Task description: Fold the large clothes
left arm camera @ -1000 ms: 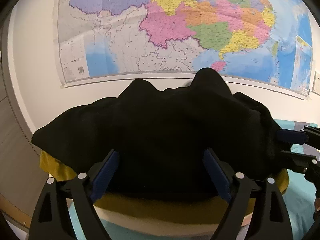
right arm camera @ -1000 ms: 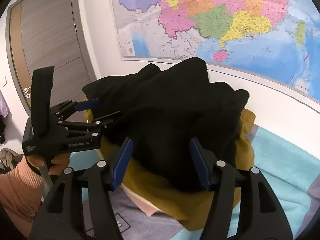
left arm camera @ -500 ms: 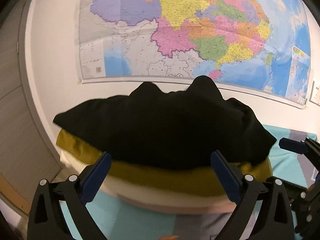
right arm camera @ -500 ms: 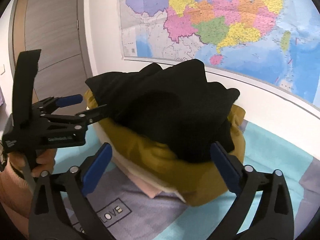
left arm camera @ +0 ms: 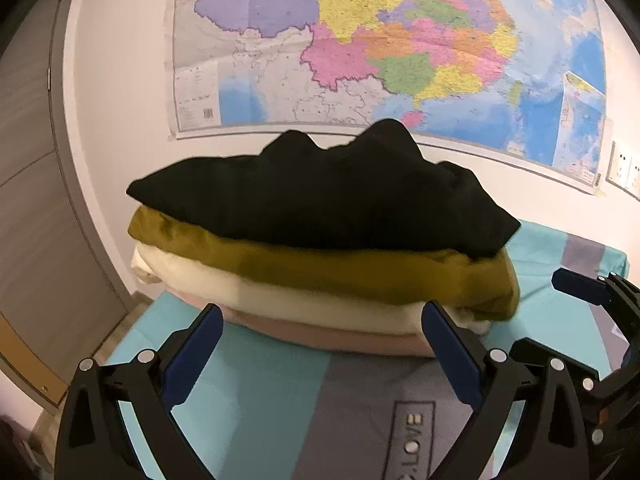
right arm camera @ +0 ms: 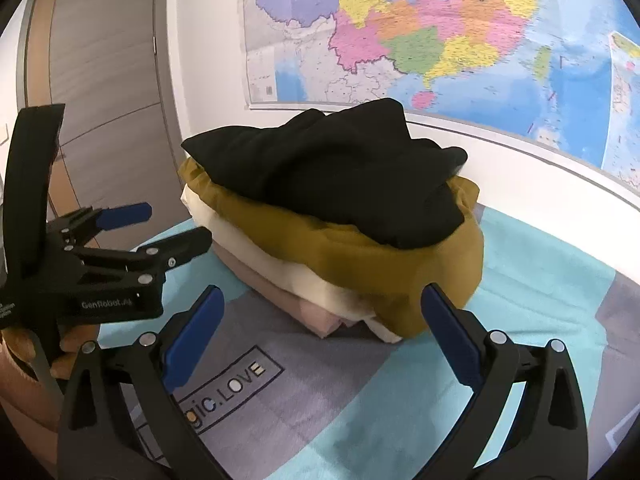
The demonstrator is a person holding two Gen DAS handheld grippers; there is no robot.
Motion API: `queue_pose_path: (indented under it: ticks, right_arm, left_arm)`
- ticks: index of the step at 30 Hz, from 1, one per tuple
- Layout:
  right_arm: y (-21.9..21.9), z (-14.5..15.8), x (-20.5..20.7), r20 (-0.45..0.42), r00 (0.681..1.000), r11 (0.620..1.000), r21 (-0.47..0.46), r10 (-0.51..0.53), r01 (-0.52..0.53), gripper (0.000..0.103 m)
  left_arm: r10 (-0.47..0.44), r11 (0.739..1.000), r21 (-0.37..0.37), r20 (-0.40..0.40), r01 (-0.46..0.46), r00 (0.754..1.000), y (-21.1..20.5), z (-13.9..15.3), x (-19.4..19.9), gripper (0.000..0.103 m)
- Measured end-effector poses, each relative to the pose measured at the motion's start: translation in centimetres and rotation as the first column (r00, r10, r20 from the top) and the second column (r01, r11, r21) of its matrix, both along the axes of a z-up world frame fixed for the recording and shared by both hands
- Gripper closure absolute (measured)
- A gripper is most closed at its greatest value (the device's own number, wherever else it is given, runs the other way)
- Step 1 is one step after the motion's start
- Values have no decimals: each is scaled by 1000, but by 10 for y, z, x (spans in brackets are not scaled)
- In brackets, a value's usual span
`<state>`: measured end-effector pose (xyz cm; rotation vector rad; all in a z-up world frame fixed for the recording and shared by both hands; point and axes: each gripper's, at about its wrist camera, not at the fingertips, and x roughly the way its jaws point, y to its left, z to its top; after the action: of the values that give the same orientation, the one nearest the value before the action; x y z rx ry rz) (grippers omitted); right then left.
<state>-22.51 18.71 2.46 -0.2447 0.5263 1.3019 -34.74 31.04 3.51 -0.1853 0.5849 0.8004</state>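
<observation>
Resting atop the folded stack, the black garment (right arm camera: 340, 184) looks soft, floppy and light; grip its near hem. Both grippers (left arm camera: 320, 356) (right arm camera: 320, 340) released, empty.

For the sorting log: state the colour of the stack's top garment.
Black top garment, clearest in the right wrist view.

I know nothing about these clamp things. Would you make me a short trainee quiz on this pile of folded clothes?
1. Which garment tops the stack?
2. True or false: the left gripper has its jaws closed on the pile.
3. How many folded layers show?

Key
1. The black garment, above the mustard garment.
2. False; the left gripper and right gripper are open, clear of the cloth.
3. Four: black, mustard, cream, pink.
</observation>
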Motion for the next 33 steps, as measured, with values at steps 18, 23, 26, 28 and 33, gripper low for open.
queue_pose_path:
  ticks: [18, 23, 26, 28, 33]
  right_arm:
    - [-26, -8, -8, -29, 1000, 1000, -1, -10, 10, 6]
    - [-29, -8, -9, -33, 999, 1000, 1, -12, 12, 6]
    - [-30, -8, -11, -33, 999, 1000, 0, -12, 12, 6]
    - [-31, -8, -12, -34, 999, 1000, 3, -13, 13, 6]
    - [-35, -7, -12, -36, 999, 1000, 7, -15, 15, 6]
  left_arm:
    - [-1, 999, 43, -20, 2, 1000, -32, -2, -9, 7]
    - [0, 998, 59, -15, 1, 1000, -37, 0, -11, 7]
    - [-2, 998, 56, -9, 3, 1000, -39, 1, -13, 7]
    - [0, 998, 58, -7, 1, 1000, -40, 1, -14, 7]
    - [2, 998, 58, -5, -1, 1000, -42, 1, -16, 7]
